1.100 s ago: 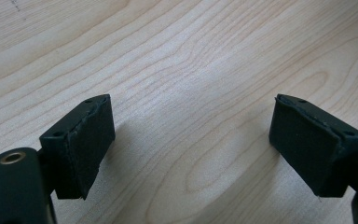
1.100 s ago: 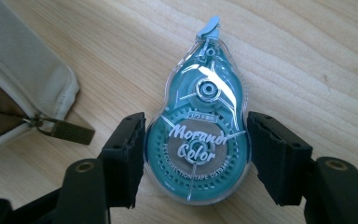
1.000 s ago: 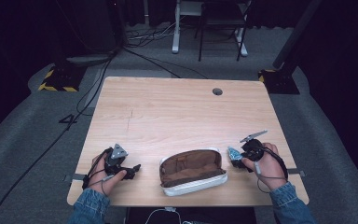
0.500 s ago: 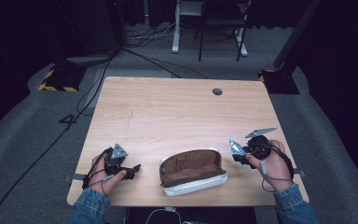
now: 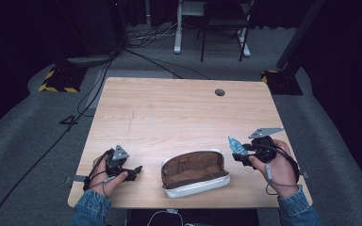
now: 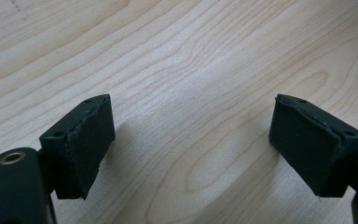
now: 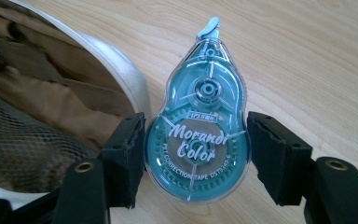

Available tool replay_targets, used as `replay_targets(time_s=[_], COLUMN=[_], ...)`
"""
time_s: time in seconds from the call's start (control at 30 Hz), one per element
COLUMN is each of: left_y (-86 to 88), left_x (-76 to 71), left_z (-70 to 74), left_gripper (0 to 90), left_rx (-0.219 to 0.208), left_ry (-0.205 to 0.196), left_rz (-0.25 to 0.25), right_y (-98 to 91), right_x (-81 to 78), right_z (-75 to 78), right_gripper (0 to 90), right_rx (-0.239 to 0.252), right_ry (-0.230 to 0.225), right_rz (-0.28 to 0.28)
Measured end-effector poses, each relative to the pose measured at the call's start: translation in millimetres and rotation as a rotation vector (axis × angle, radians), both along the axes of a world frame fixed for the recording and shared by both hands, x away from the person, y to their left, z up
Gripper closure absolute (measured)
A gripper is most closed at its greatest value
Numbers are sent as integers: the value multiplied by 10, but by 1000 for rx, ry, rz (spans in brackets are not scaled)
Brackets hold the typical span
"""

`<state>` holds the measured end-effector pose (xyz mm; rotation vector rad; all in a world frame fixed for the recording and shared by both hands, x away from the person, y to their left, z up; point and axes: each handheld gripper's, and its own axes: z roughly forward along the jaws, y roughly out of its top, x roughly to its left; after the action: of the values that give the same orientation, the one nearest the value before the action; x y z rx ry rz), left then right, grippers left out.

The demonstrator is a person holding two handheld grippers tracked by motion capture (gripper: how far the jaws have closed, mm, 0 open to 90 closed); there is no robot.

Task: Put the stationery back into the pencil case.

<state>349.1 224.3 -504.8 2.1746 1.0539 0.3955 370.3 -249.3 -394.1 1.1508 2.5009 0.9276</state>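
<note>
**Correction tape held at the open pouch**

The teal correction tape (image 7: 198, 135) sits between the fingers (image 7: 126, 158) of the right gripper (image 5: 245, 151), pinched across its wide round body with the narrow tip pointing away from the hand. Gripping the broad part gives the pads the most flat plastic to press on, and leaves the tip free. In the high view the tape (image 5: 236, 145) is at the near right of the bench (image 5: 179, 113), just right of the pencil pouch (image 5: 195, 172) and apparently lifted a little off the wood, though that is hard to be sure of.

The pouch lies on its side near the front edge, unzipped, its brown lining and mesh pocket (image 7: 23, 144) turned up. From the right gripper view its pale rim (image 7: 121, 74) is just beside the tape, so the opening is close at hand; the tape looks to me either on its way in or just out, and I cannot tell which.

The left gripper (image 5: 131, 172) rests low at the near left, well apart from the pouch. Its fingers (image 6: 81, 142) are spread wide over bare wood and grasp nothing, probably kept ready to steady the pouch if it slides.
</note>
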Motion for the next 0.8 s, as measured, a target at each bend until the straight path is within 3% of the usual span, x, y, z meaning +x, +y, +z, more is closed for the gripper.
replay_targets(time_s=[0.37, 0.8], left_y=[0, -4], left_x=[0, 4], left_z=[0, 4], left_gripper=[143, 142], left_rx=[1, 7], left_ry=[-1, -2], left_rz=[0, -2], right_y=[146, 333], right_x=[-123, -225], right_z=[177, 262], right_gripper=[397, 397], right_rx=[44, 72], right_ry=[-45, -58], right_rz=[97, 193])
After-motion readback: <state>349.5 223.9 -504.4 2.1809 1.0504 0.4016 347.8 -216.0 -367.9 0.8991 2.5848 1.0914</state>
